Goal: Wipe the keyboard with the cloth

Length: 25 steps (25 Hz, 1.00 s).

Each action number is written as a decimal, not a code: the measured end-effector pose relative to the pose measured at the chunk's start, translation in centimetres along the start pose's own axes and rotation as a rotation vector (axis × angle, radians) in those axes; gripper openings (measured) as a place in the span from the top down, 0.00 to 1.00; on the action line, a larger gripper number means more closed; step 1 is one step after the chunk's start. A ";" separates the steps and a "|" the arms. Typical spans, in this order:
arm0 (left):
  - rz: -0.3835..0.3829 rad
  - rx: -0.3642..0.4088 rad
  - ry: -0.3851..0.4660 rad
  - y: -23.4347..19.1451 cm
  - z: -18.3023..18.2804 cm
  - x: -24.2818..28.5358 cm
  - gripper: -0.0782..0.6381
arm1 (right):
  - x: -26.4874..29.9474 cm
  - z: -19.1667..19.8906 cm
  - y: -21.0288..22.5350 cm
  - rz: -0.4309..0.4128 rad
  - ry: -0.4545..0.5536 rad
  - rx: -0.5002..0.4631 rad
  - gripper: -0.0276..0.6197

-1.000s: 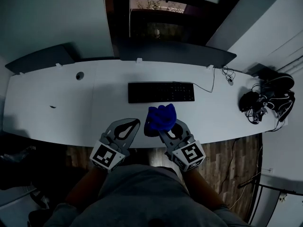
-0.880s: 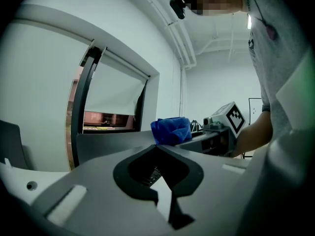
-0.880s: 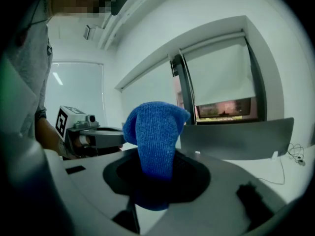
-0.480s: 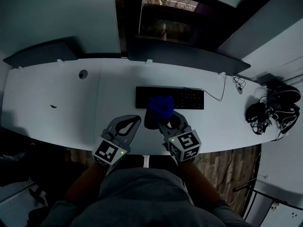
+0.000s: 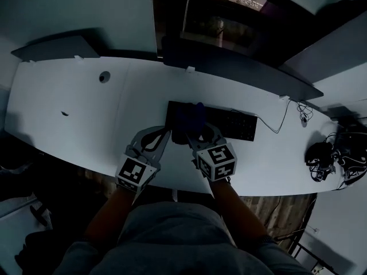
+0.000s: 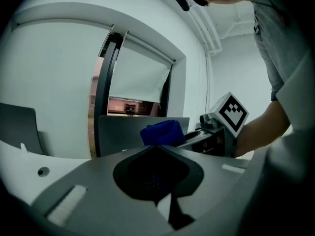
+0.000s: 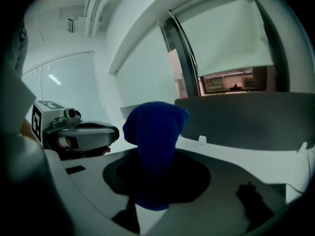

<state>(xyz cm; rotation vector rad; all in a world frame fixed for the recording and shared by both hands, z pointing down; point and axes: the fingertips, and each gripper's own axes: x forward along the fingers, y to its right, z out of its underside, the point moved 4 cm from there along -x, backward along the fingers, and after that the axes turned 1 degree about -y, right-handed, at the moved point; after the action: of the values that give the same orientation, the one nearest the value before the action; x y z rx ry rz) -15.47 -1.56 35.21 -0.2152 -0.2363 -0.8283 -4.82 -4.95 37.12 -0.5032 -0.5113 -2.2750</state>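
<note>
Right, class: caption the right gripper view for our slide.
Right tool shut on blue cloth, left tool alongside.

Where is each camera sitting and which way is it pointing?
Head view: on the person's head, looking steeply down at table, keyboard, left gripper, right gripper, forearms.
Left gripper view: on that gripper, along its shut jaws; the person's arm shows.
Right gripper view: on that gripper, facing the cloth it clamps.
Shared: all show the cloth.
</note>
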 end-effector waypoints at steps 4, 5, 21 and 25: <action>-0.057 -0.024 -0.030 -1.6 1.9 2.5 0.88 | 3.6 1.9 1.6 -0.021 -0.028 0.038 0.75; -0.070 -0.032 -0.038 -2.0 2.5 3.1 0.88 | 4.5 2.3 2.0 -0.020 -0.035 0.042 0.75; -0.171 -0.139 -0.162 -8.0 11.5 7.6 0.88 | 14.2 6.2 5.2 0.082 -0.158 0.062 0.75; -0.175 -0.149 -0.180 -8.7 12.4 8.2 0.88 | 15.8 6.9 5.5 0.098 -0.196 0.042 0.75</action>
<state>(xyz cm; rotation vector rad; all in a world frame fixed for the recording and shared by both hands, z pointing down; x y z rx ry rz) -18.09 -9.58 50.22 -0.4147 -0.3663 -1.0021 -9.70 -14.23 51.89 -0.7190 -0.6163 -2.1285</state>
